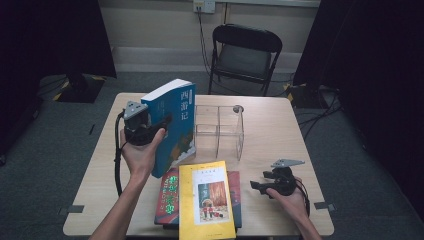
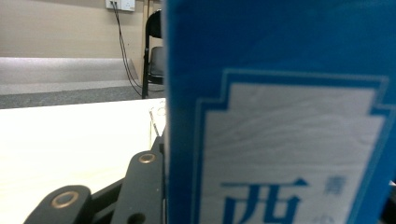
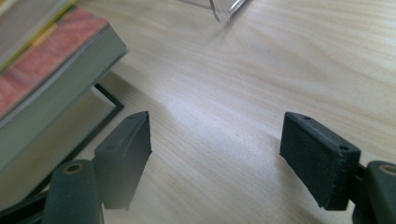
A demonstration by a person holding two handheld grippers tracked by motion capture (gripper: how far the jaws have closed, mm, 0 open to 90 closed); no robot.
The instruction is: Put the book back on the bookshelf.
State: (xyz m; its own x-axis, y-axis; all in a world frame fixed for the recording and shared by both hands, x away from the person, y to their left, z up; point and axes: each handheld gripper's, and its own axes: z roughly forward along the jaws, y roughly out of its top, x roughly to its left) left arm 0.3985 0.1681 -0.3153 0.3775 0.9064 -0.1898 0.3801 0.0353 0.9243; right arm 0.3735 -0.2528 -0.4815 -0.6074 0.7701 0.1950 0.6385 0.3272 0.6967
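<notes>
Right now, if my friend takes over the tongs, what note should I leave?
Left tongs: shut on the thick blue paperback book, held upright beside the clear plastic divided rack.
Right tongs: open and empty, low over the pale wooden table.
Done: blue book lifted.
Left: slot it into the rack; the yellow book and those under it wait in a stack.

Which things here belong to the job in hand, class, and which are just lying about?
In the job: blue book held upright in the left claw; clear divider rack; right claw, open.

Lying about: yellow book; red book; folding chair.
</notes>
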